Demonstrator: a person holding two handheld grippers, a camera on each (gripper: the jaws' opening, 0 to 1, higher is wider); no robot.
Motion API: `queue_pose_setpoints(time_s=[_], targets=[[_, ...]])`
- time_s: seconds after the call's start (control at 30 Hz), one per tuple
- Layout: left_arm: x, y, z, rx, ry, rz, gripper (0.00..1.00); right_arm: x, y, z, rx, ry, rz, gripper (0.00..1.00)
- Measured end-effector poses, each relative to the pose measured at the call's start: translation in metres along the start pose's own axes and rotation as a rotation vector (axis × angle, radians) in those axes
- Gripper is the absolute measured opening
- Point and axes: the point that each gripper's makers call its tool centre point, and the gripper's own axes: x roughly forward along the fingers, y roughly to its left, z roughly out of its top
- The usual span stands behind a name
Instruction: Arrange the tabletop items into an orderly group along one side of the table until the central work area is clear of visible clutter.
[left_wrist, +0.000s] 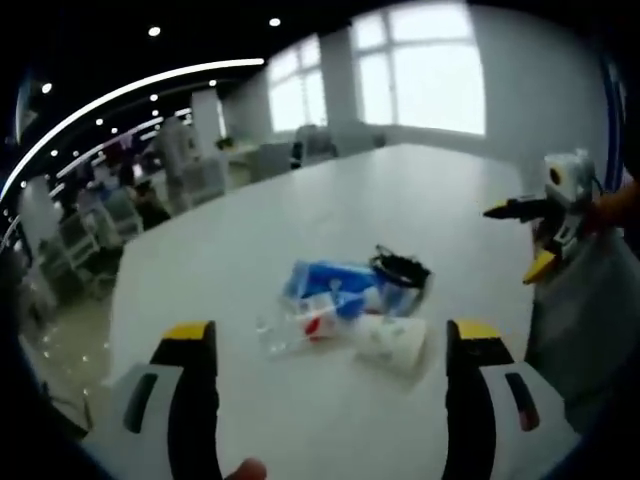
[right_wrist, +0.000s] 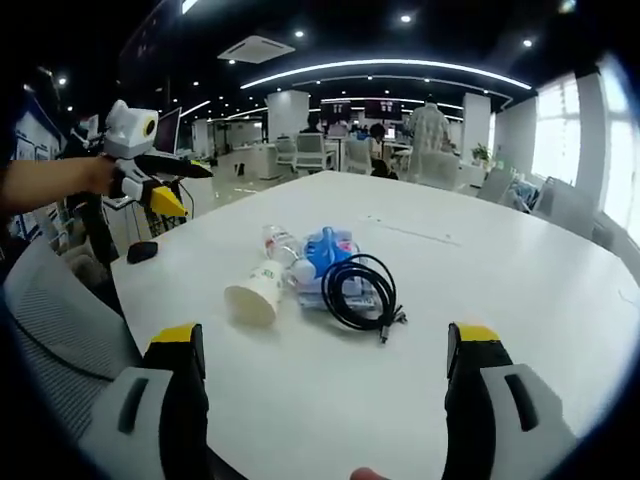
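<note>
Tabletop items sit bunched ahead of both wide-spread, empty grippers on the white table.

Between and beyond the right gripper jaws lie a white paper cup on its side, a clear plastic bottle, a blue plastic packet and a coiled black cable, all touching in one cluster; this view also shows a small dark object near the table's far-left edge. From the left gripper, the same cluster lies straight ahead: cup nearest, bottle with a red label, packet, cable farthest. Each view catches the other gripper held off to one side. No writing is legible.
</note>
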Motion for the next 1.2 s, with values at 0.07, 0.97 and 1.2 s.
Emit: queue_pose_setpoints(time_s=[0.07,0.97,1.2], targets=[[0.003,0.004,0.004,0.035,0.013,-0.01,0.91,0.0,0.001,0.0,0.001,0.001,0.004,1.0],[0.056,0.004,0.018,0.372,0.175,-0.219,0.74,0.001,0.001,-0.006,0.003,0.018,0.014,1.0],[0.073,0.0,0.007,0.442,0.238,-0.287,0.67,0.002,0.0,-0.009,0.007,0.029,0.011,1.0]])
